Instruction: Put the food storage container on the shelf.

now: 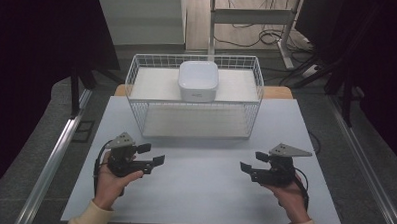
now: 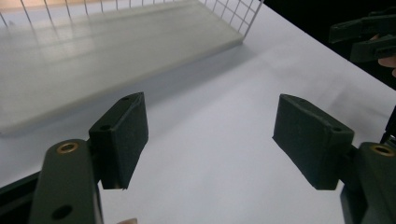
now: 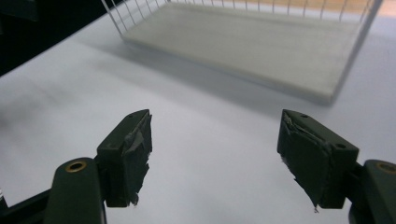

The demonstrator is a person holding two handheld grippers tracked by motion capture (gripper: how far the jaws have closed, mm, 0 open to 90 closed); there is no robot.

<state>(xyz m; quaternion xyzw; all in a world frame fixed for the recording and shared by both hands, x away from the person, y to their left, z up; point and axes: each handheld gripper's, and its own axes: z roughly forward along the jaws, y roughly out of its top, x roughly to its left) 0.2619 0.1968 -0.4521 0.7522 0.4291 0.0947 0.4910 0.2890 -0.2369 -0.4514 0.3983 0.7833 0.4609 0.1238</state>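
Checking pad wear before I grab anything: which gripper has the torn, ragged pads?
The right gripper: the covering on its pads is frayed and peeling at the edges. The left gripper has smooth, intact pads. Both stand open and empty.

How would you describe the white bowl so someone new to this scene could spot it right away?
Start at the white wire basket standing at the far side of the white table. On its upper shelf, near the middle, sits the white bowl. It is squarish with rounded corners, the one solid item there.
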